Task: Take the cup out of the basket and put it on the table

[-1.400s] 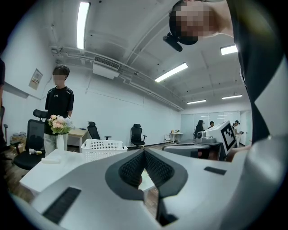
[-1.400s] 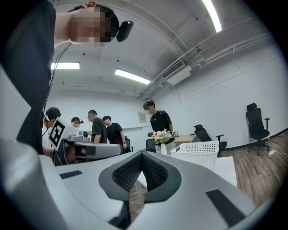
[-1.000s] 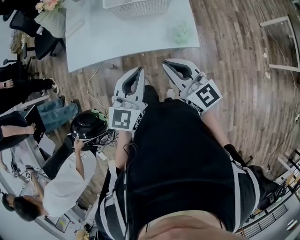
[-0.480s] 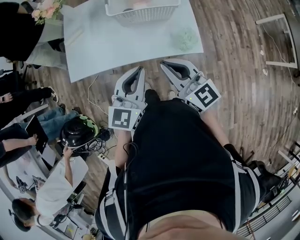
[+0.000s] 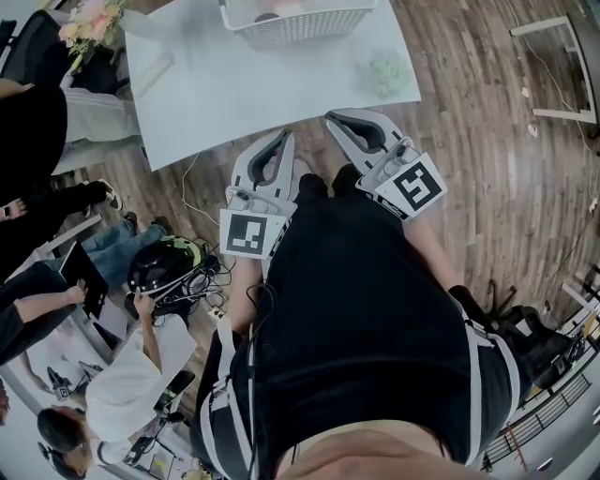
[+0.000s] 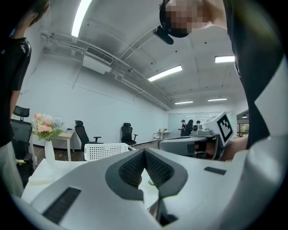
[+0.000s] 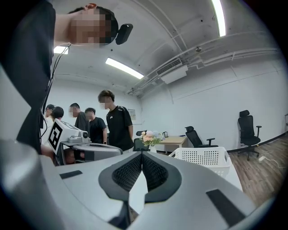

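Jaws on your left gripper and right gripper sit clenched, empty; only the head view looks down into the basket.

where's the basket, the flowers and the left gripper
basket (image 5: 300,28), head view, on its front mesh wall
flowers (image 6: 45,126), left gripper view, on the blooms
left gripper (image 6: 144,151), left gripper view, where its shut fingertips meet
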`<control>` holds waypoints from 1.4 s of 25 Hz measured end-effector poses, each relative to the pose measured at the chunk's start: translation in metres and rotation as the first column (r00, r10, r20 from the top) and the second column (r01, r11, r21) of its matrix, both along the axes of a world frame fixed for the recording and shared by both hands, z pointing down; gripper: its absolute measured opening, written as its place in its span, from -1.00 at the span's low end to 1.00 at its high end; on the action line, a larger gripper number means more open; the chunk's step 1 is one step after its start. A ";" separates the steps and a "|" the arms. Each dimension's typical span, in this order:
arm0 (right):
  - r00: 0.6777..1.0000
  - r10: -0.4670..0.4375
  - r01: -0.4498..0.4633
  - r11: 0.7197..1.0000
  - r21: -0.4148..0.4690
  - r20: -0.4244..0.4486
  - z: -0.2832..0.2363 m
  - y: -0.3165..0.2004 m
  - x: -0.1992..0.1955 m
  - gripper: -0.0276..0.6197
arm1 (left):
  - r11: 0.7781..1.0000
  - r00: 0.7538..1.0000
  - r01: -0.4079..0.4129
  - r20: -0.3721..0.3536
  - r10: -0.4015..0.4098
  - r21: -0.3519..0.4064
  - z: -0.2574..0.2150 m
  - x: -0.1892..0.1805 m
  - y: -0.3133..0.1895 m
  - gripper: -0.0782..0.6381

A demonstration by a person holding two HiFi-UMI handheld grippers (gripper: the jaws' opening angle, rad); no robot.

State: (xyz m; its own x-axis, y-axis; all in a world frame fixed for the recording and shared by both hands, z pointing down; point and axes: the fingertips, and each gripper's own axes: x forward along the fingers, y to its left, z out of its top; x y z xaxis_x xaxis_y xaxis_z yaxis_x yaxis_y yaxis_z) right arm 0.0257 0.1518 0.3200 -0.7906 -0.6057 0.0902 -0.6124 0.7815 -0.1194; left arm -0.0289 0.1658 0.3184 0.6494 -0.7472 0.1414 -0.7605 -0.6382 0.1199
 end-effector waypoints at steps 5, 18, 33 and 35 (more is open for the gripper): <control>1.000 0.006 -0.006 1.000 -0.018 0.002 0.002 -0.007 -0.013 -0.86 | 1.000 1.000 -0.001 0.010 0.001 -0.027 0.005 -0.016 -0.012 -0.73; 1.000 -0.021 0.021 1.000 -0.001 0.005 0.003 -0.036 -0.009 -0.86 | 1.000 1.000 0.022 -0.013 -0.022 -0.002 0.002 -0.010 -0.039 -0.73; 0.997 -0.077 0.077 0.997 0.009 0.027 0.001 -0.108 0.023 -0.86 | 0.997 0.997 0.072 0.026 -0.072 0.004 -0.003 0.023 -0.100 -0.73; 0.996 -0.083 0.083 0.996 0.014 0.025 0.001 -0.119 0.030 -0.86 | 0.997 0.996 0.082 0.018 -0.082 0.007 -0.005 0.030 -0.110 -0.73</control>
